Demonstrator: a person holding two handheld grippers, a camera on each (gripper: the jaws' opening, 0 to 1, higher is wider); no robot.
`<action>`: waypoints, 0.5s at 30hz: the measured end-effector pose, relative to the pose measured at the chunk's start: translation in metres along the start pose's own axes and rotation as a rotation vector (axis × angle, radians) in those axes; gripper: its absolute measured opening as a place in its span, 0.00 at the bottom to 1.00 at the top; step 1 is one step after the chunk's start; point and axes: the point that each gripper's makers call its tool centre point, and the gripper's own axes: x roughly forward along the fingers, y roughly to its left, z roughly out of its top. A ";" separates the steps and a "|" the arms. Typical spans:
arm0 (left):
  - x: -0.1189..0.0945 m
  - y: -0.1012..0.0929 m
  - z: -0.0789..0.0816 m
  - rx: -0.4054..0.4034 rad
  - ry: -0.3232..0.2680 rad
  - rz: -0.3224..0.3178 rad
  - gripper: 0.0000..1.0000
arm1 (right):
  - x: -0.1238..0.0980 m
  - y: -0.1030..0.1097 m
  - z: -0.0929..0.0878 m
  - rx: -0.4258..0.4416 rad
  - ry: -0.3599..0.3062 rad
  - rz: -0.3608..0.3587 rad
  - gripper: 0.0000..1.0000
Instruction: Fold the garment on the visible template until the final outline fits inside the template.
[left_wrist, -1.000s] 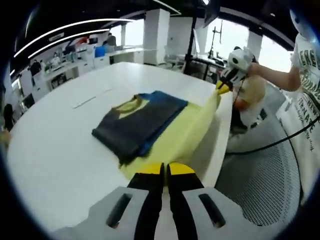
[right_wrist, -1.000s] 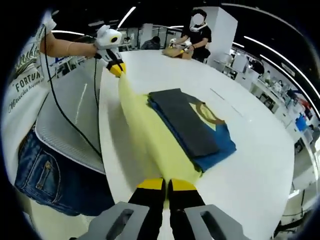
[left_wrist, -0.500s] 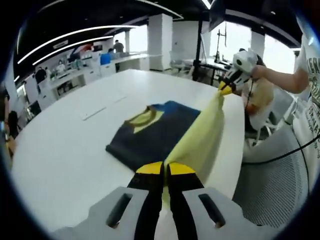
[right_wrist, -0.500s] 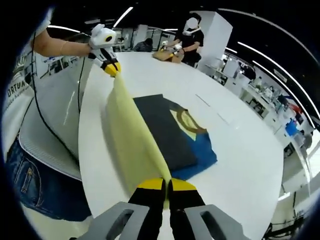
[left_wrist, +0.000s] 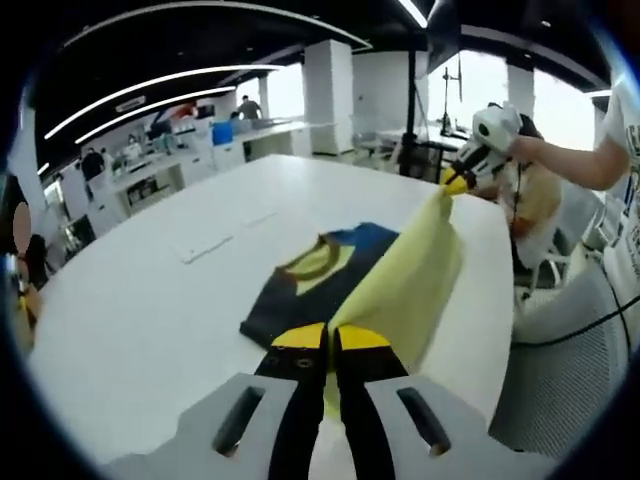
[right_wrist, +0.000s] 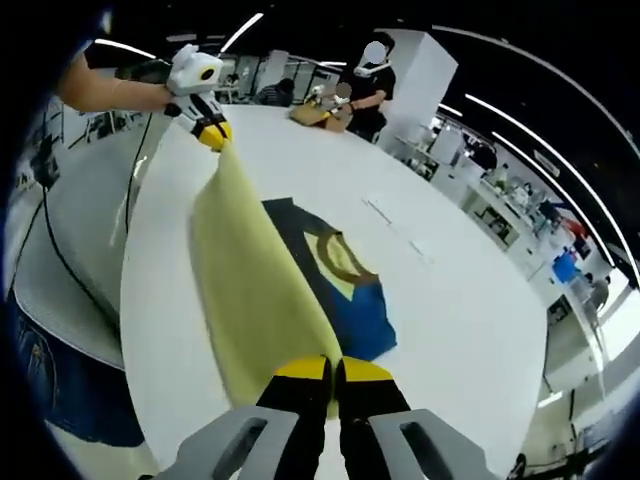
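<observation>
A folded garment lies on the white table (left_wrist: 130, 320), with a dark grey body (left_wrist: 290, 300), a blue part (left_wrist: 368, 238) and a yellow collar. Its yellow flap (left_wrist: 405, 285) is lifted off the table and stretched between both grippers. My left gripper (left_wrist: 330, 345) is shut on one corner of the flap at the bottom of the left gripper view. The right gripper (left_wrist: 453, 182) pinches the far corner. In the right gripper view, my right gripper (right_wrist: 333, 372) is shut on the yellow flap (right_wrist: 250, 290). The left gripper (right_wrist: 213, 134) holds the other end above the dark and blue part (right_wrist: 350, 290).
Thin marks (left_wrist: 215, 243) run across the white table (right_wrist: 460, 330) beyond the garment. The table edge runs close beside the flap, with a mesh chair (left_wrist: 560, 400) past it. Two people (right_wrist: 368, 78) work at the table's far end.
Both grippers have lifted the yellow flap higher and swung it toward the dark part. It now hangs upright and hides more of the garment than a second ago.
</observation>
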 end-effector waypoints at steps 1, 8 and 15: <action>0.001 0.002 0.001 0.004 -0.002 0.009 0.00 | 0.002 -0.003 0.002 -0.004 -0.003 -0.009 0.00; 0.006 0.016 0.009 -0.002 -0.026 0.053 0.00 | 0.012 -0.022 0.010 -0.002 -0.017 -0.048 0.00; 0.013 0.032 0.019 0.015 -0.051 0.108 0.00 | 0.022 -0.038 0.018 0.004 -0.019 -0.092 0.00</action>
